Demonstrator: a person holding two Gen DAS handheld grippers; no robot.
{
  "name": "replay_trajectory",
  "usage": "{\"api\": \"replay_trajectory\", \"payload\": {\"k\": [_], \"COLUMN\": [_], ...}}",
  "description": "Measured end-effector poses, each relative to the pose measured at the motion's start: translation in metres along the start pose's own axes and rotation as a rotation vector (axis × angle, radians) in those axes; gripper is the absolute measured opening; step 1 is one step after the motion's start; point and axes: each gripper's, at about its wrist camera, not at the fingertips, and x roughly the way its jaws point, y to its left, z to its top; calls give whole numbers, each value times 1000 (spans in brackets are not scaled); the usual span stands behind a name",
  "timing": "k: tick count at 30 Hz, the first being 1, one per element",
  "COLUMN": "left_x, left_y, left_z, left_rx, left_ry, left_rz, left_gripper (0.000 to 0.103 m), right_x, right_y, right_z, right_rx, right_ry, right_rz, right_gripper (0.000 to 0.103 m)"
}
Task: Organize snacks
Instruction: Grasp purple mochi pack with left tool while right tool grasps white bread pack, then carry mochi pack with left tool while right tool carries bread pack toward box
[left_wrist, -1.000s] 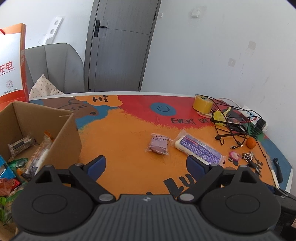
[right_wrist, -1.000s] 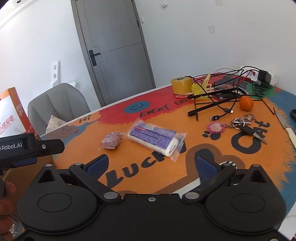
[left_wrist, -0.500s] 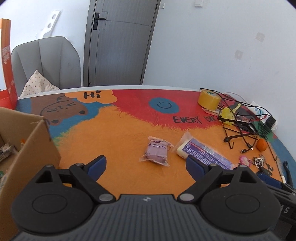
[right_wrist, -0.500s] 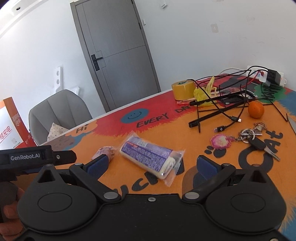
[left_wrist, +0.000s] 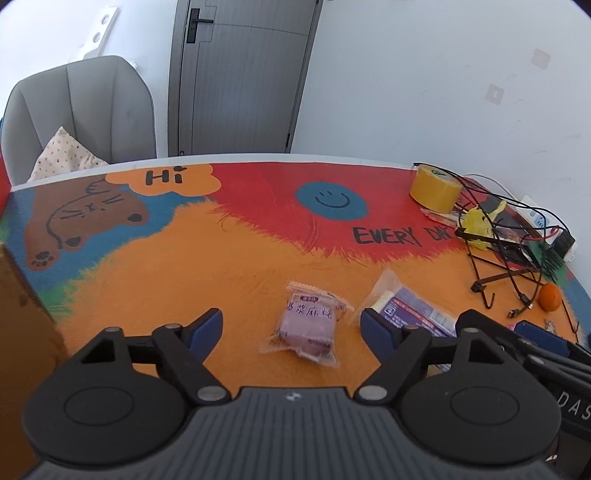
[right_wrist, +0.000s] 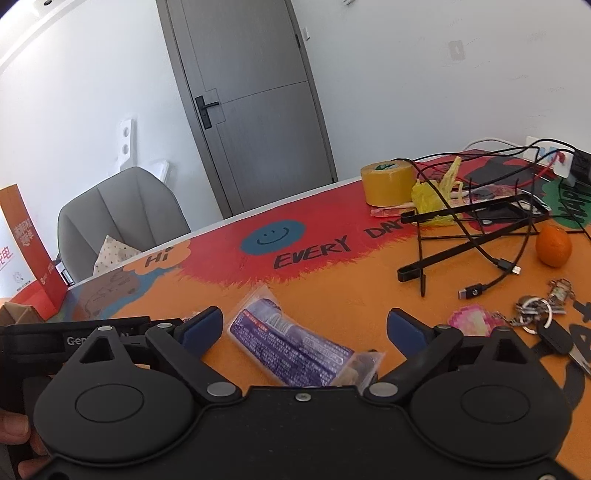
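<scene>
A small purple wrapped snack (left_wrist: 309, 328) lies on the colourful table between the open fingers of my left gripper (left_wrist: 293, 330), which is low over it and empty. A long purple-and-white snack pack (left_wrist: 413, 314) lies just right of it. In the right wrist view that long pack (right_wrist: 295, 349) lies between the open fingers of my right gripper (right_wrist: 306, 328), close to the palm. The cardboard box (left_wrist: 22, 332) shows only as a brown wall at the left edge of the left wrist view.
At the right stand a yellow tape roll (right_wrist: 388, 182), a black wire stand with cables (right_wrist: 469, 229), a yellow bag (right_wrist: 432, 199), an orange (right_wrist: 553, 245) and keys (right_wrist: 539, 314). A grey chair (left_wrist: 81, 110) and a door are behind the table. An orange bag (right_wrist: 22, 243) stands far left.
Both grippers have moved forward and lower toward the two snacks. The box has slid out to the left edge of the left view. Both stay open.
</scene>
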Motion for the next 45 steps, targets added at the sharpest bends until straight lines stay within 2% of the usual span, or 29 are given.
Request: {"api": "replay_trajectory", "payload": {"k": [6, 8, 12, 13, 17, 19, 20, 22, 25, 34, 45], "left_x": [22, 23, 21, 20, 14, 9, 7, 2, -7, -41, -83], "left_y": [0, -1, -2, -1, 5, 8, 10, 13, 18, 33, 47], "left_z": [-2, -4, -7, -6, -10, -12, -14, -17, -21, -29, -43], "left_rx": [0, 16, 34, 31, 20, 8, 1, -8, -21, -52, -53], "left_ry": [36, 16, 11, 13, 13, 16, 17, 21, 20, -16, -54], "left_rz": [1, 8, 1, -5, -19, -22, -25, -27, -28, -44, -68], "left_gripper": [65, 60, 38, 35, 33, 33, 33, 33, 32, 33, 32], "right_x": [11, 13, 17, 18, 21, 23, 24, 22, 15, -6, -40], "right_y": [0, 1, 5, 6, 12, 12, 11, 11, 14, 23, 41], "right_z": [-1, -2, -5, -6, -12, -15, -17, -22, -27, -39, -53], "right_rx": [1, -3, -8, -12, -31, -22, -10, 4, -1, 55, 101], "right_ry": [21, 29, 44, 49, 73, 99, 119, 122, 111, 98, 49], "right_rz": [7, 5, 7, 7, 6, 4, 12, 26, 25, 40, 55], "right_gripper": [95, 93, 90, 89, 81, 58, 52, 43, 36, 31, 29]}}
